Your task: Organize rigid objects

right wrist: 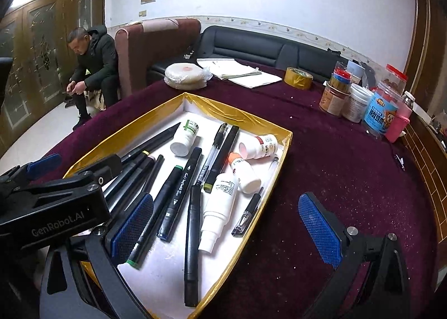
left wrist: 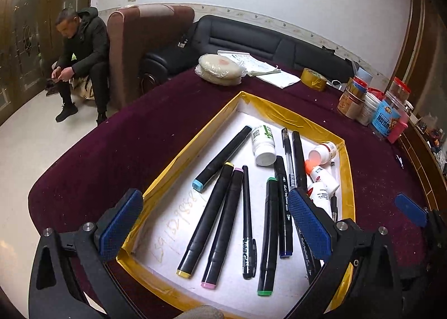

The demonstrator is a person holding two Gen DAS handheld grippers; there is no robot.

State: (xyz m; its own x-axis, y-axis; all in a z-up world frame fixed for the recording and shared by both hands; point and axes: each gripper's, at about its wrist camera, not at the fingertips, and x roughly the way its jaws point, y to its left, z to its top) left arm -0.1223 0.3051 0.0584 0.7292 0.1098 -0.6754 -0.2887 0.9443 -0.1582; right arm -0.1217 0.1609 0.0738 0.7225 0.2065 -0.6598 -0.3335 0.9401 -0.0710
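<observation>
A shallow white tray with a gold-taped rim (left wrist: 178, 162) (right wrist: 282, 145) sits on the maroon table. It holds several black markers, such as the blue-capped one (left wrist: 223, 155) and the green-capped one (right wrist: 159, 207), pens, and small white bottles (left wrist: 264, 144) (right wrist: 218, 204). My left gripper (left wrist: 215, 224) is open and empty, hovering over the tray's near end. My right gripper (right wrist: 226, 229) is open and empty over the tray's near right side. The left gripper's body shows in the right wrist view (right wrist: 53, 201).
Far side of the table holds a wrapped round cake (left wrist: 220, 69), papers (left wrist: 268, 70), a roll of tape (left wrist: 313, 78) and several jars (right wrist: 360, 98). A man (left wrist: 81, 48) sits at the left. A black sofa (left wrist: 251, 42) stands behind the table.
</observation>
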